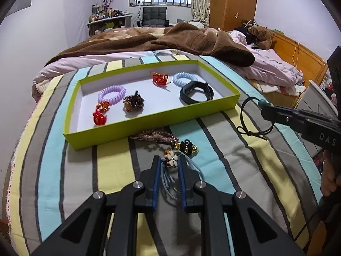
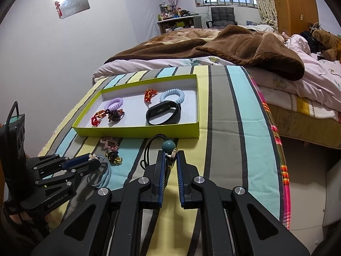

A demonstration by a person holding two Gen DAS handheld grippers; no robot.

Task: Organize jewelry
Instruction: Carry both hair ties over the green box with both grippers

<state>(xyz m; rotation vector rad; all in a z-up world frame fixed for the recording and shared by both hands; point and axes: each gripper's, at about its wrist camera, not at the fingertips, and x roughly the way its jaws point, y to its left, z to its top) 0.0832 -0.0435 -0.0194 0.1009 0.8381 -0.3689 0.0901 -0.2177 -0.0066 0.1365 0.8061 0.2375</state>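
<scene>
Between the left tongs: left gripper [image 1: 169, 160] is clamped on the white flower charm [image 1: 170, 159] of a pale blue cord bracelet [image 1: 170, 183], whose loops trail back between the fingers.
Between the right tongs: right gripper [image 2: 170, 155] is pinched shut on a black cord necklace [image 1: 251, 117], gripping just behind its teal bead [image 2: 168, 145]; the cord loop hangs down to the left.
Just ahead on the striped bedspread [image 1: 213, 132]: a black-and-gold bell tie [image 1: 187, 147] and a pink beaded bracelet [image 2: 109, 144], both loose and nearer the left hand.
Beyond: the green tray [image 1: 149, 121], long axis running left to right across both views, holding a lilac coil tie [image 1: 111, 92], a blue coil tie [image 1: 184, 79] and a black fitness band [image 1: 197, 95].
Key relation: the tray lies straight ahead of both grippers; its bare right end sits closest to the right hand.
</scene>
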